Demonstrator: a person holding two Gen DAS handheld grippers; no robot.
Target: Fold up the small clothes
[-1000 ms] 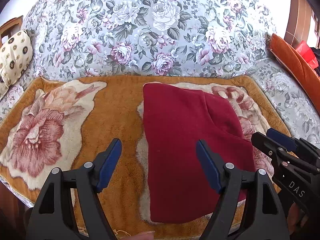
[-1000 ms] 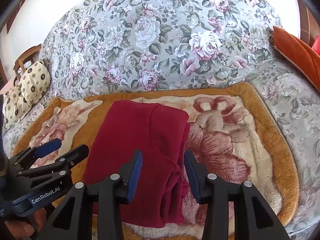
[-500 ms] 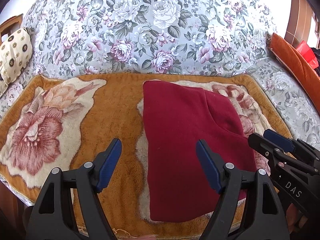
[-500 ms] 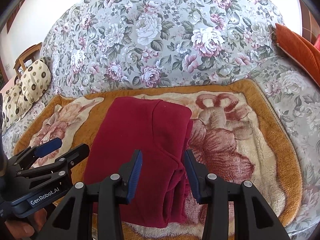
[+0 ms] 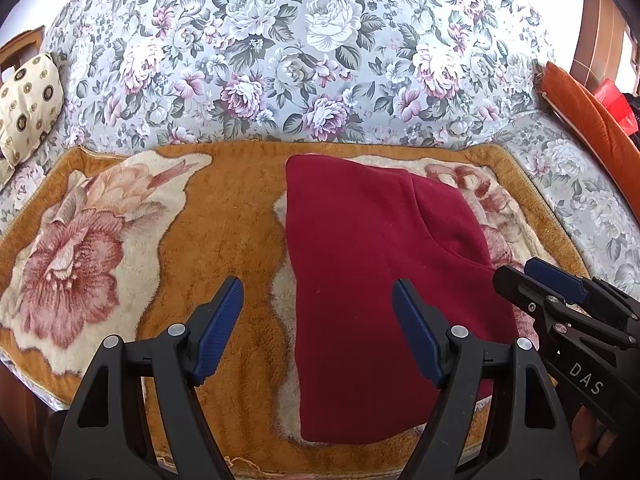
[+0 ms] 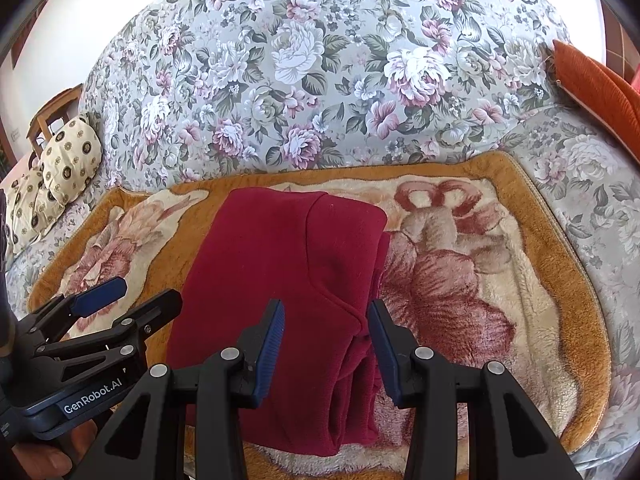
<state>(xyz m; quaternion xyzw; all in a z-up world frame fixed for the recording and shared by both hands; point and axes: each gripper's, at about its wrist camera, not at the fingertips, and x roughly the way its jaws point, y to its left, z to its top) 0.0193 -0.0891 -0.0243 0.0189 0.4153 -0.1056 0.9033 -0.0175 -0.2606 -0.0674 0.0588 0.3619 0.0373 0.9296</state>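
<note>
Fleece in dark red, a small folded garment (image 5: pixel 384 264), fills the middle of what we see from the left wrist camera, lying flat on an orange plush blanket (image 5: pixel 224 216) with big pink flowers. The blanket covers the seat of a floral sofa (image 5: pixel 304 52). Our left gripper (image 5: pixel 318 312) sits at six o'clock with its jaws wide apart and nothing between the pads; the left blue pad (image 5: pixel 219 330) is over bare blanket, the right one over the garment's near half. At four o'clock the right gripper (image 5: pixel 532 280) comes in from the side, its tips at the garment's right edge. A cream patterned cushion (image 5: pixel 26 106) lies at nine o'clock and an orange cushion (image 5: pixel 588 120) at two o'clock.

From the right wrist camera, the garment (image 6: pixel 280 280) runs from centre towards six o'clock, its layered folded edge on the right side. Our right gripper (image 6: pixel 326 340) stands partly open above that edge, the pads apart and not pressing the cloth; whether they touch it we cannot tell. At eight o'clock the left gripper (image 6: pixel 140 296) is open beside the garment's left edge, with a hand (image 6: pixel 48 456) below it. Cream cushions (image 6: pixel 68 160) sit at nine o'clock, the orange cushion (image 6: pixel 596 88) at two.
</note>
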